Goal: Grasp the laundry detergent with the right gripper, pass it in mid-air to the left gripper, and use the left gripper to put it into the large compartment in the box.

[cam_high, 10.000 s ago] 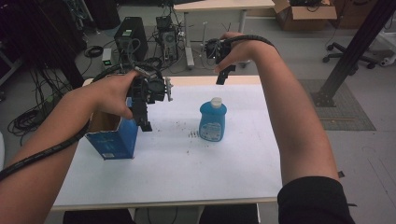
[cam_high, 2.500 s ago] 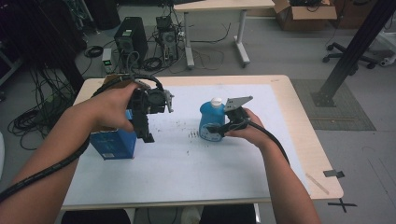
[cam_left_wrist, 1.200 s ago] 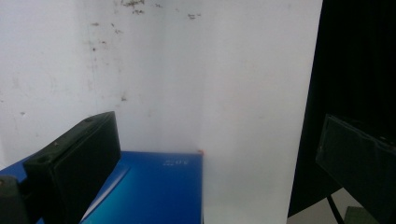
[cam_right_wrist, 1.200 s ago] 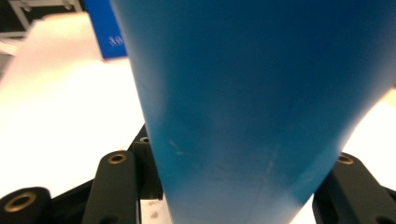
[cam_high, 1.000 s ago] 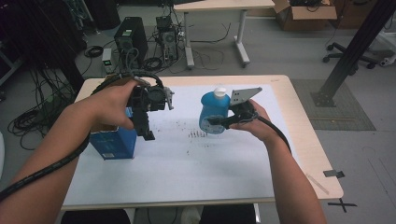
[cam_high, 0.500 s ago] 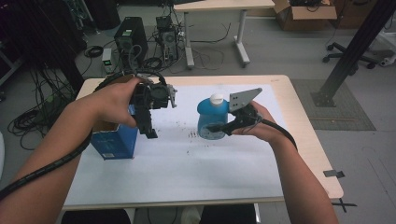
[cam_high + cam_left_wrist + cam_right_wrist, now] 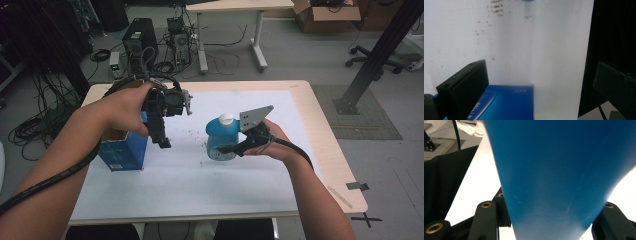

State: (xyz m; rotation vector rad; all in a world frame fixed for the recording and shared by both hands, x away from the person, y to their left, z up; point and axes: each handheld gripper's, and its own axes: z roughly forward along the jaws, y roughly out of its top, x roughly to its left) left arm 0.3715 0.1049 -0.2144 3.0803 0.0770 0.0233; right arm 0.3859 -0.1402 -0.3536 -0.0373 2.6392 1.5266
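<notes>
My right tongs (image 7: 231, 149) grip the blue bottle (image 7: 221, 140) for carrying toward the box (image 7: 120, 150); left tongs (image 7: 164, 142) wait released above it.

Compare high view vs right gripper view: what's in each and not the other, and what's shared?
High view alone: the blue box at the table's left, the left gripper with open jaws beside it, the bottle's white cap, both forearms, and the computer tower and desk behind. Right gripper view alone: a close look at the bottle's blue wall between the right gripper's black jaws. Shared: the blue bottle clamped in the right gripper, and the white table.
</notes>
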